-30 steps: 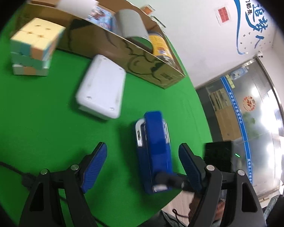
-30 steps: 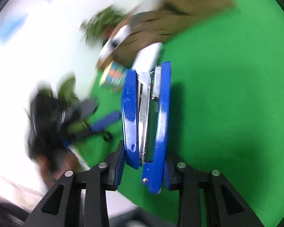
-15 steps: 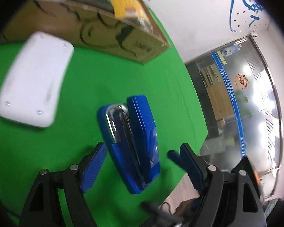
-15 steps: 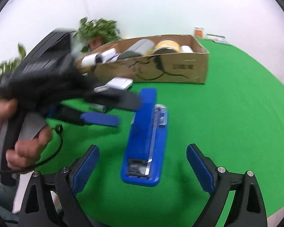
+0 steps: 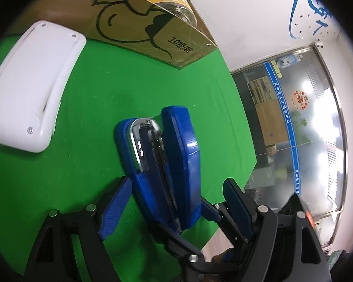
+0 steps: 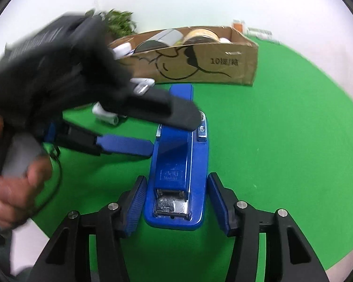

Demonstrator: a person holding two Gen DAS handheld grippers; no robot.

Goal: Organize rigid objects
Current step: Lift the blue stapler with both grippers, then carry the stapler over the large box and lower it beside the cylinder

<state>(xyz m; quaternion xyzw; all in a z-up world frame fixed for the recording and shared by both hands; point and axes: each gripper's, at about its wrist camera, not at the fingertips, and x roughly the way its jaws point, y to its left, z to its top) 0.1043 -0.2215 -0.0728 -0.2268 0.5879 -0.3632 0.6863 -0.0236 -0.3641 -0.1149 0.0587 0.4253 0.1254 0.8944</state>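
Left gripper [image 5: 176, 202] spread, blue pads either side of the blue stapler [image 5: 162, 164], left pad close by its flank, right pad standing clear with green showing between. Right gripper [image 6: 176, 202] likewise spread, straddling the stapler's [image 6: 178, 171] other end, narrow gaps on both sides, no pad seen touching. Stapler lying on its side on the green worktop [image 5: 101, 108], metal magazine and open mouth turned toward the left wrist camera, staple channel end visible between the right pads. Seen from the right wrist, left gripper [image 6: 138, 127] reaching in from the left, blurred, one blue pad [image 6: 124, 144] just beside the stapler, the upper black finger crossing over its far end; bare hand [image 6: 14, 188] wrapped round the grey handle at the left margin. Farther out, white rounded device [image 5: 28, 87] flat on the worktop, screw heads up, left of the stapler and near the cardboard box [image 5: 138, 28]. Box toward the far edge of the worktop, black cartoon drawing and printed characters on its wall, yellow-labelled jar [image 5: 169, 0] inside at the corner nearest the stapler; from the right wrist, rolls and round containers [image 6: 200, 37] visible above the box [image 6: 200, 63] rim. Green plant [image 6: 117, 23] behind the box. Beyond the right edge of the worktop, white wall with blue lettering and a glass door [image 5: 306, 129].
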